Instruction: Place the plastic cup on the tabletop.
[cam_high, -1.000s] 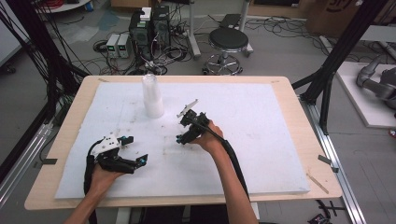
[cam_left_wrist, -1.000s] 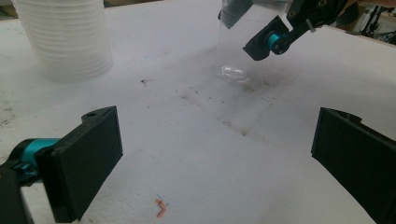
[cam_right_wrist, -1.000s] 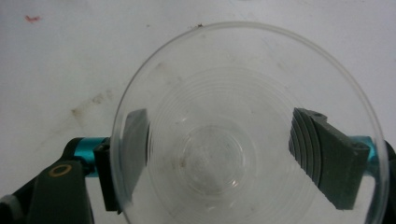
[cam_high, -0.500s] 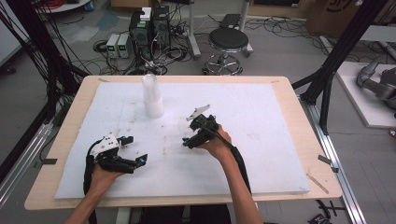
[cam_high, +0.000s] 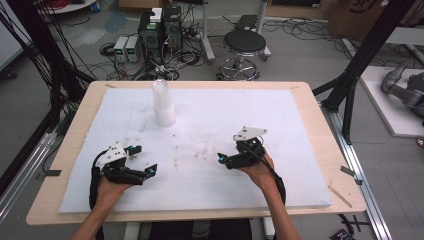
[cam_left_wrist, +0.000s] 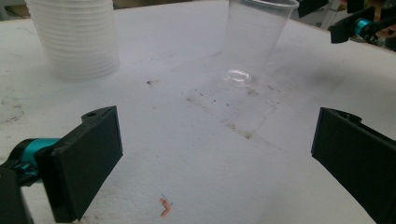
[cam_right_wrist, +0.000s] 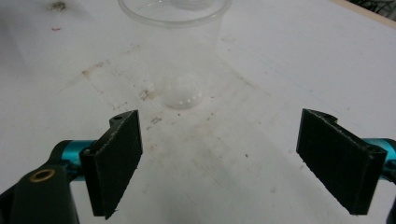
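Tongs, near edge of table (cam_high: 300, 125): left tongs (cam_high: 145, 160) rest low on the white sheet at about 7 o'clock of the table. The jaws are spread wide with nothing between them. Right tongs (cam_high: 227, 152) sit at about 5 o'clock. Their jaws have just been opening and now stand fully apart, gripping nothing; bare sheet lies between the pads in the right gripper view.

Mid-table: single clear cup (cam_high: 202, 137) stands upright, mouth up, free of both tongs. It is at roughly 10 o'clock from the right tongs and 2 o'clock from the left tongs, and close ahead of the right jaws in the right gripper view. Sheet around it is scuffed with dark specks.

Farther: stack of cups (cam_high: 163, 102) stands upright at about 11 o'clock from the single cup, well apart from it.

Judgement of risks:
- The cup looks thin and light. A jaw tip clipping its rim or wall on any move past it would likely tip or skid it.
- Closing too hard on the wall could buckle it; closing off-centre could squirt it out sideways.
- A trailing cable swept across the sheet could knock the cup over.
- The stack is tall and narrow. A sideways brush near its top could topple it toward the single cup.
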